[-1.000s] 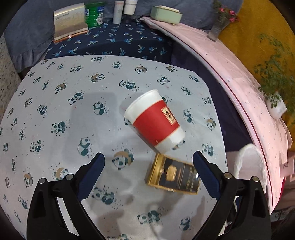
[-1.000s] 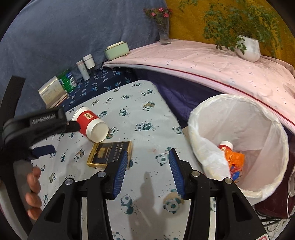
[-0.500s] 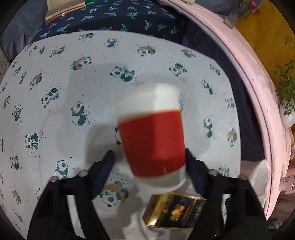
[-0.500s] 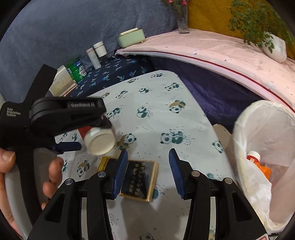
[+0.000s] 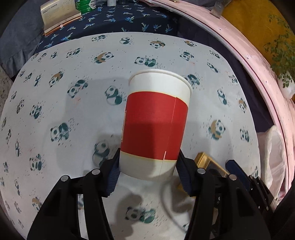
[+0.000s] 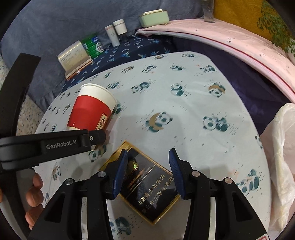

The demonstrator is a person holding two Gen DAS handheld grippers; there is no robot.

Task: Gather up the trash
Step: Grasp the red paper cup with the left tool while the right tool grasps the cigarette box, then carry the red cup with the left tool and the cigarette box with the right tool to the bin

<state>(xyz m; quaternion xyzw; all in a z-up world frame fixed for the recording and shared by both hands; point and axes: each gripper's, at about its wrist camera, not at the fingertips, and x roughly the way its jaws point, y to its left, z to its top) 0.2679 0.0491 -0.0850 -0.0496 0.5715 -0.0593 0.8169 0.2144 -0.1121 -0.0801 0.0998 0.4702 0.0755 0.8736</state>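
My left gripper (image 5: 148, 166) is shut on the base of a red and white paper cup (image 5: 156, 121), holding it off the panda-print table (image 5: 55, 110). The cup (image 6: 90, 109) and the left gripper (image 6: 55, 145) also show at the left of the right wrist view. My right gripper (image 6: 147, 166) is open, its fingers either side of a black and gold cigarette box (image 6: 145, 182) lying flat on the table. The box's gold corner (image 5: 202, 158) peeks out behind the left gripper's right finger.
A white-lined trash bin (image 6: 284, 166) stands off the table's right edge, also in the left wrist view (image 5: 272, 155). A book (image 6: 73, 55), green can, white bottles and a mint box (image 6: 154, 17) sit on the far dark-blue surface. A pink-covered ledge (image 5: 248, 46) curves along the right.
My left gripper closed on the cup and lifted it upright off the table. My right gripper moved left, away from the bin, down over the cigarette box.
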